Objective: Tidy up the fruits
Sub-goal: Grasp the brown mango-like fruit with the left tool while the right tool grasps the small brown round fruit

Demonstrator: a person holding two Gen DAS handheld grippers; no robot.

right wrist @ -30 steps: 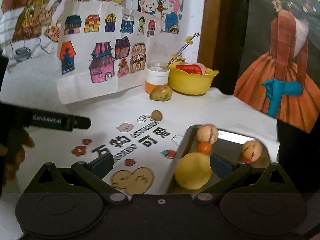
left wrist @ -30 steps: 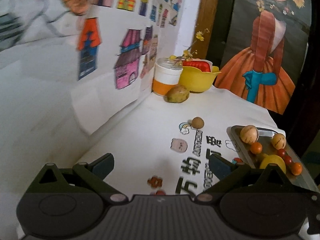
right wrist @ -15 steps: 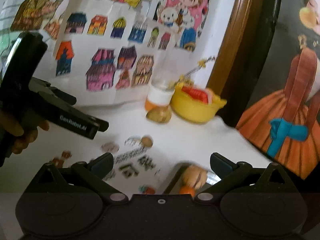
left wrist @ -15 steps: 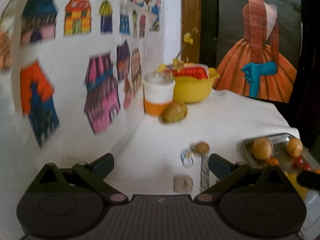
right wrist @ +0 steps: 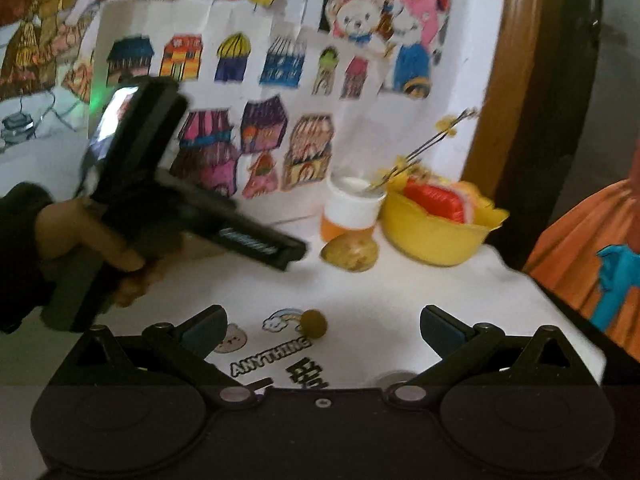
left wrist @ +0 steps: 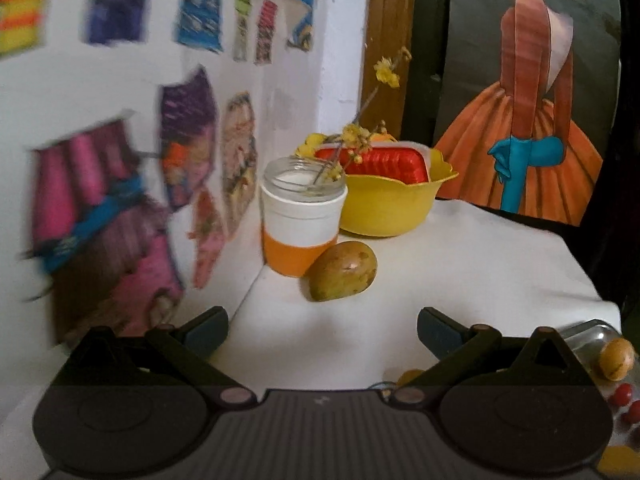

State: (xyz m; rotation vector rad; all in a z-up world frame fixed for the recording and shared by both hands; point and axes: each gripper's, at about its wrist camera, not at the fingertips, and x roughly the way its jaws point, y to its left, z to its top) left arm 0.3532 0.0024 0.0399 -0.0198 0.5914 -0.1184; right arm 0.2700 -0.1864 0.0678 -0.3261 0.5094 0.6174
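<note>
A brownish-green mango (left wrist: 343, 271) lies on the white tablecloth against an orange-and-white jar (left wrist: 301, 222). My left gripper (left wrist: 322, 326) is open and empty, a short way in front of that mango. In the right wrist view the same mango (right wrist: 352, 253) sits near the back, and the left gripper (right wrist: 256, 244), held by a hand, points at it. A small round brown fruit (right wrist: 314, 323) lies just ahead of my open, empty right gripper (right wrist: 322, 326). At the left view's right edge a metal tray (left wrist: 592, 330) holds a tan fruit (left wrist: 618, 353) and small red fruits (left wrist: 622, 394).
A yellow bowl (left wrist: 390, 210) with a red ribbed item (left wrist: 384, 166) stands behind the jar, which holds yellow flower sprigs. Paper drawings cover the wall to the left. A painted figure in an orange dress (left wrist: 524, 152) stands behind the table's far right edge.
My left gripper has moved forward toward the back corner, so the mango and jar look much larger. My right gripper has lifted away from the tray, which has dropped out of its view.
</note>
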